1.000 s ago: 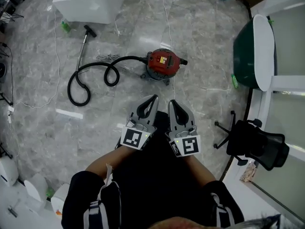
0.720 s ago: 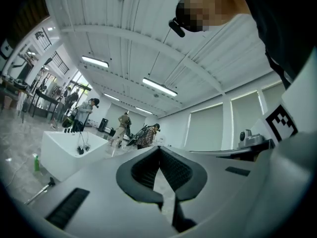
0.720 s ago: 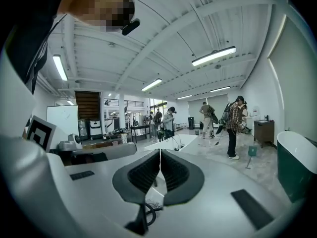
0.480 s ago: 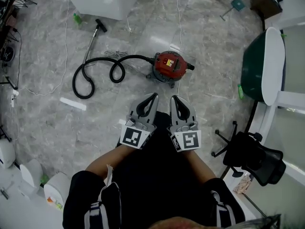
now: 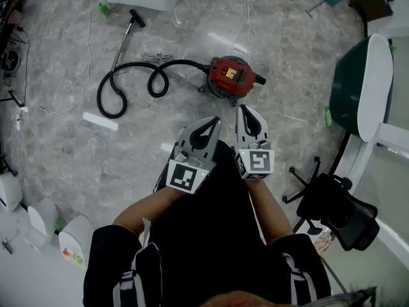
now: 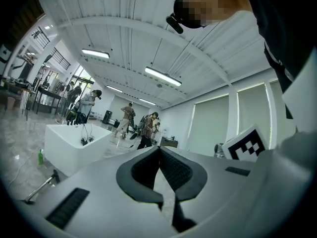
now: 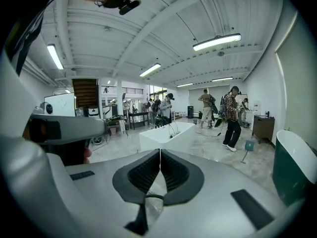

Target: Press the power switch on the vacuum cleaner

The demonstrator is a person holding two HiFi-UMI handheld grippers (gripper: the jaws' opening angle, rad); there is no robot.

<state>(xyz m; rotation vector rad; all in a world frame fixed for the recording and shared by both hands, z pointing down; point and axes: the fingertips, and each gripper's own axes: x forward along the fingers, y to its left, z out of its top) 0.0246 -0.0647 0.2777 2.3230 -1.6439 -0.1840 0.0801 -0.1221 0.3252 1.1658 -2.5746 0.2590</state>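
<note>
The red canister vacuum cleaner [image 5: 230, 77] stands on the grey marble floor in the head view, with a yellow patch on its top. Its black hose [image 5: 131, 88] loops away to the left and ends in a metal wand. My left gripper [image 5: 213, 123] and right gripper [image 5: 246, 110] are held side by side just below the vacuum, both shut with nothing between the jaws. The right gripper tip is closer to the vacuum, a short way off its lower right. In the left gripper view [image 6: 159, 148] and right gripper view [image 7: 160, 151] the jaws point out across the room and the vacuum is not seen.
A white cable [image 5: 246, 11] runs up from the vacuum. A green and white tub chair [image 5: 361, 85] stands at the right, a black office chair [image 5: 332, 206] below it. A white counter [image 7: 166, 135] and several people stand farther back in the room.
The vacuum has shifted right and slightly up in the head view. Both grippers have risen toward it, the right one most; they stay shut.
</note>
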